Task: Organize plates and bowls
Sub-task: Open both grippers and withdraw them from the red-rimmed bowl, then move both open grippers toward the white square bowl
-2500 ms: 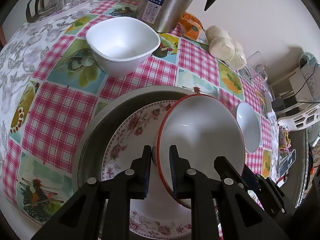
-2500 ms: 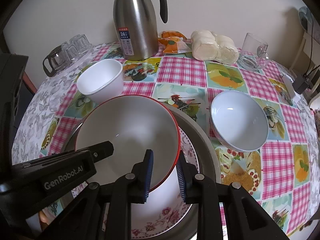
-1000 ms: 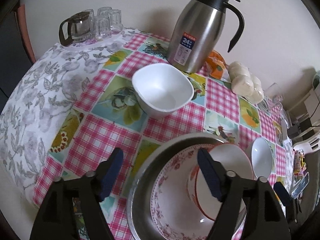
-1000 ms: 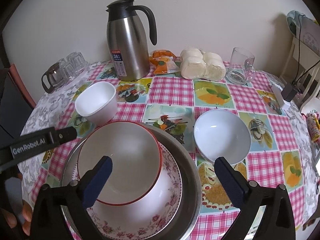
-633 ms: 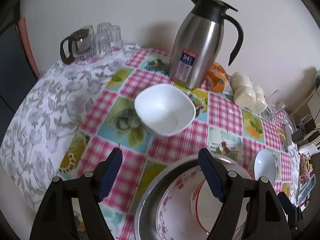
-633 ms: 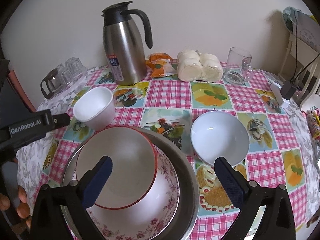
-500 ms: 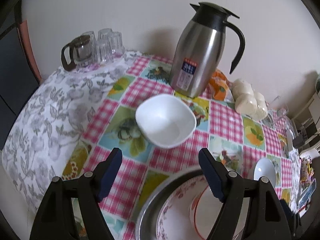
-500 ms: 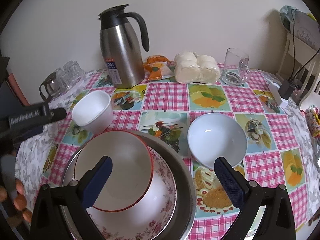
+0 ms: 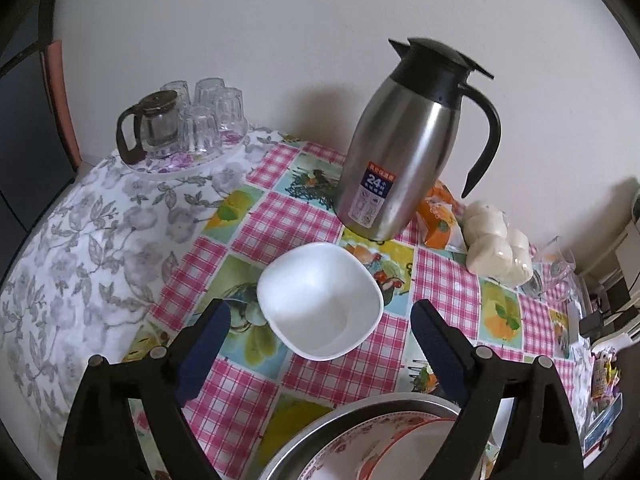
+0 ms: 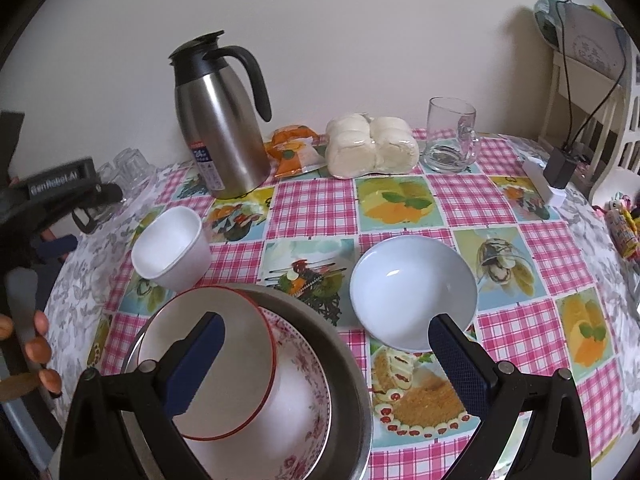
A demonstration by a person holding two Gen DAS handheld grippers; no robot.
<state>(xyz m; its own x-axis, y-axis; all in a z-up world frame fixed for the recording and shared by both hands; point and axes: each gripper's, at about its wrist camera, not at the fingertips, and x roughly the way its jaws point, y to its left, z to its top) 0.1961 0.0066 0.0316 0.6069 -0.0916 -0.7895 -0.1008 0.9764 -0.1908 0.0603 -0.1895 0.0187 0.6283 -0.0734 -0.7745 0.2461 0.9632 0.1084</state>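
Red-rimmed bowl (image 10: 208, 364) released, nested in the floral plate (image 10: 304, 412) near the counter's (image 10: 316, 208) front edge;
left hand-held gripper (image 9: 320, 344) opening, empty, now framing the square white bowl (image 9: 319, 300); right hand-held gripper (image 10: 326, 364) wide open, empty; stacking apparently continues.

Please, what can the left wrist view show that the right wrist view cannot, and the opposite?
Only the left wrist view shows the left claw, opening with nothing between its pads, and the glass teapot clearly.

Only the right wrist view shows the right claw, open, the round white bowl and the whole red-rimmed bowl.

Both show the steel thermos, the square white bowl and the metal basin.
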